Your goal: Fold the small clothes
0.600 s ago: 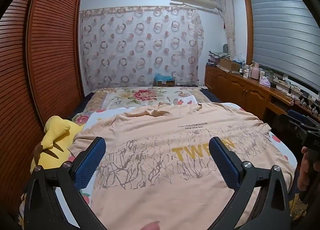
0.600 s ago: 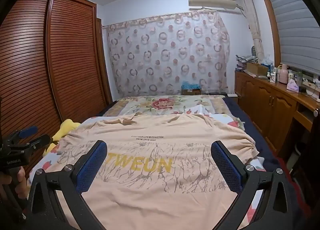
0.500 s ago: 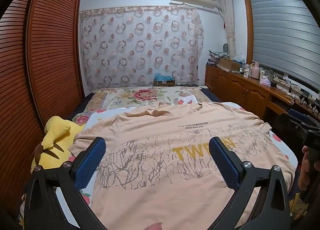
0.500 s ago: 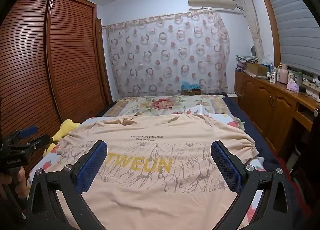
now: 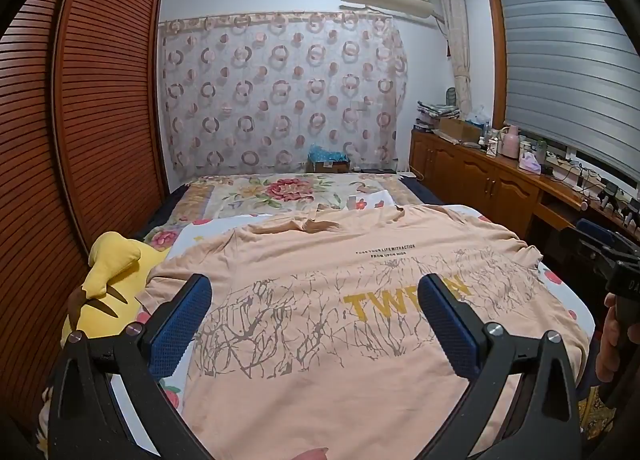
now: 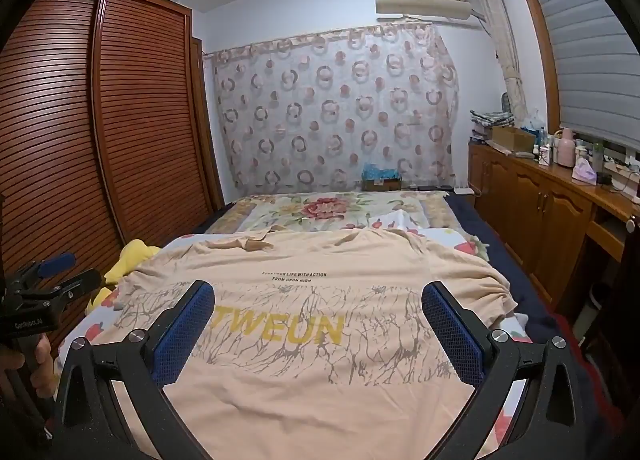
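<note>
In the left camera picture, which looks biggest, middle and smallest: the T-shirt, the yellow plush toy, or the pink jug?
1. T-shirt, biggest by far.
2. Plush toy.
3. Pink jug, smallest, though it stands far from the camera, so its true size is unsure.

Light: dim, even, bluish indoor cast
Shadows: soft, faint
Edges: strong fisheye bending, black corner vignette (both views)
Focus: sharp throughout, no motion blur

Peach T-shirt (image 5: 320,340), yellow "TWEUN" print, spread flat, unfolded, print up, on bed
</note>
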Demonstrator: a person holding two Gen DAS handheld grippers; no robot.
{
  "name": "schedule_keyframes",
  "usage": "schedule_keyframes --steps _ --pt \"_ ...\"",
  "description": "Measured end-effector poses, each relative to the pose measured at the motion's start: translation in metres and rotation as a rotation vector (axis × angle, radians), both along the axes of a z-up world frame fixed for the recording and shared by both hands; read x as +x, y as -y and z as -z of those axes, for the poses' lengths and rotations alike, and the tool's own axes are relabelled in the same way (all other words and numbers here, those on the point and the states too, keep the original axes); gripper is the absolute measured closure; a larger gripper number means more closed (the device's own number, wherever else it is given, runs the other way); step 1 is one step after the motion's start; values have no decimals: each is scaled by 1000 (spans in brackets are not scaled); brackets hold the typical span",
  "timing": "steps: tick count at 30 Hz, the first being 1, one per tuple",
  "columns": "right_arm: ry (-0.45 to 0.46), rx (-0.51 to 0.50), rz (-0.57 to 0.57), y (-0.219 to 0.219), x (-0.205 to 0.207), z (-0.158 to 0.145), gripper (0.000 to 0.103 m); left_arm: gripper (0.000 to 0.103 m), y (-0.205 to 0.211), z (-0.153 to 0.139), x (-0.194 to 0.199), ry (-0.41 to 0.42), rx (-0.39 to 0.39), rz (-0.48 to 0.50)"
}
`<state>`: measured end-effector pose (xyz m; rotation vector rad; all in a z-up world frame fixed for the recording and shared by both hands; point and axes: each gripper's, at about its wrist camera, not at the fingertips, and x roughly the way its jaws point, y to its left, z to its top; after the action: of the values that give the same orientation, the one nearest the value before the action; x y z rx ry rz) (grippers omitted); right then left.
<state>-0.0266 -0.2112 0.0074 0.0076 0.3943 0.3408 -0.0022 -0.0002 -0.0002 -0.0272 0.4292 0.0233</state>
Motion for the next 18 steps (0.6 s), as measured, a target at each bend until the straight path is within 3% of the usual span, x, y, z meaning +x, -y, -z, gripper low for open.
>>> schedule_keyframes --steps 18 --pt "4 2 -1 -2 0 1 0 0 -3 1 1 -2 -1 2"
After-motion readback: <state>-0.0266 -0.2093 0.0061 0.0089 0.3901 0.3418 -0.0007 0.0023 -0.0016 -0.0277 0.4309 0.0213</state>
